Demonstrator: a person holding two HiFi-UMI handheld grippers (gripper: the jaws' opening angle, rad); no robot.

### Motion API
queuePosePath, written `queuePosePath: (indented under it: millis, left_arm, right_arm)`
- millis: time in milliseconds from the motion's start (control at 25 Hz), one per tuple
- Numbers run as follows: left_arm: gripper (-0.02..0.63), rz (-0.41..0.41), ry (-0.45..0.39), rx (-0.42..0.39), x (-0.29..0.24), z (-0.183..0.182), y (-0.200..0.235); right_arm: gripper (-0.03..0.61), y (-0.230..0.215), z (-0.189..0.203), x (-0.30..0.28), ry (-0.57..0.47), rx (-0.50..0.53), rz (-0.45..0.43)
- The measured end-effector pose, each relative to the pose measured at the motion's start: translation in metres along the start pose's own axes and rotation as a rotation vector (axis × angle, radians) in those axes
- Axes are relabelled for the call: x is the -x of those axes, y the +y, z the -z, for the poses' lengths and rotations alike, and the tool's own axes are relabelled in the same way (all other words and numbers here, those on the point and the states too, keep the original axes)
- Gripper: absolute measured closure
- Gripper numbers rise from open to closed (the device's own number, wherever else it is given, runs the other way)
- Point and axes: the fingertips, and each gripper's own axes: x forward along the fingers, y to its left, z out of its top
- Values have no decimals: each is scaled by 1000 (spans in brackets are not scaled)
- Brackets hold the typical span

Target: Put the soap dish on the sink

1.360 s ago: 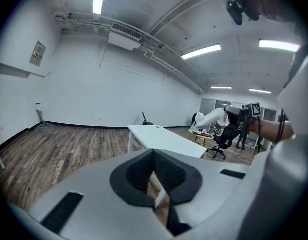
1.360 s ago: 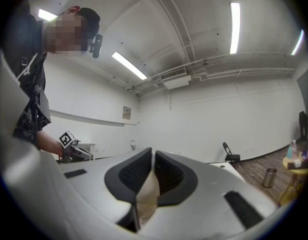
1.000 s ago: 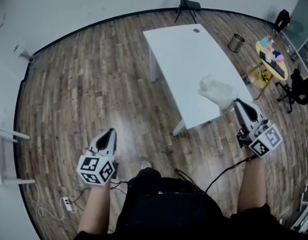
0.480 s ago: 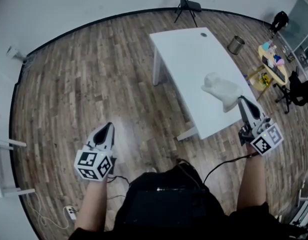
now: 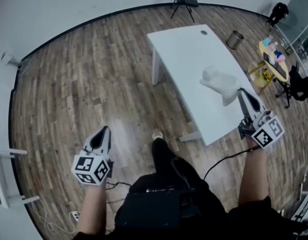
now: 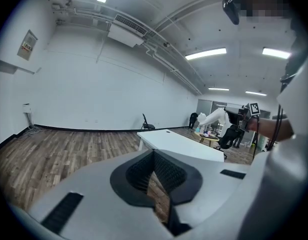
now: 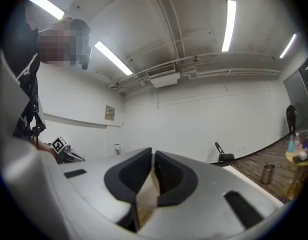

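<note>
Table (image 5: 184, 54) below soap dish (image 5: 220, 82) — chair (image 5: 185, 1), bin (image 5: 235, 40) beyond.

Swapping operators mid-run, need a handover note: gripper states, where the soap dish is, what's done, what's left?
Left gripper: jaws together, empty, held low over the wood floor.
Right gripper: shut on what looks like the white soap dish, held in the air above the white table.
Done: the dish is picked up.
Left: no sink shows in any view. Find it, carry the dish over, set it on the sink and release.
</note>
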Motion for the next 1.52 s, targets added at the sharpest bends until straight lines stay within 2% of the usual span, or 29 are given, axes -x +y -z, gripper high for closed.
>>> queuePosePath:
  millis: [200,600,1000,1320,1520]
  left_arm:
    - [624,-4,10,14,-35,-6,18]
    - [624,-30,2,-3,-120,-69,72]
    - [624,13,7,-30,-215,-113,76]
    - [624,-22,70,-56,-275,-136,97]
    - [624,-18,53,-87,-315,-165,99]
  right_arm:
    - [548,-25,-4,-40,-12,6,-2]
    - [548,-94,-6,-117,-31,-9,23]
    - [548,-164,1,-165,-46,-58,46]
    - [548,-219,12,-205,-70,-33,64]
    - [548,-251,19,-225,-94,-48,75]
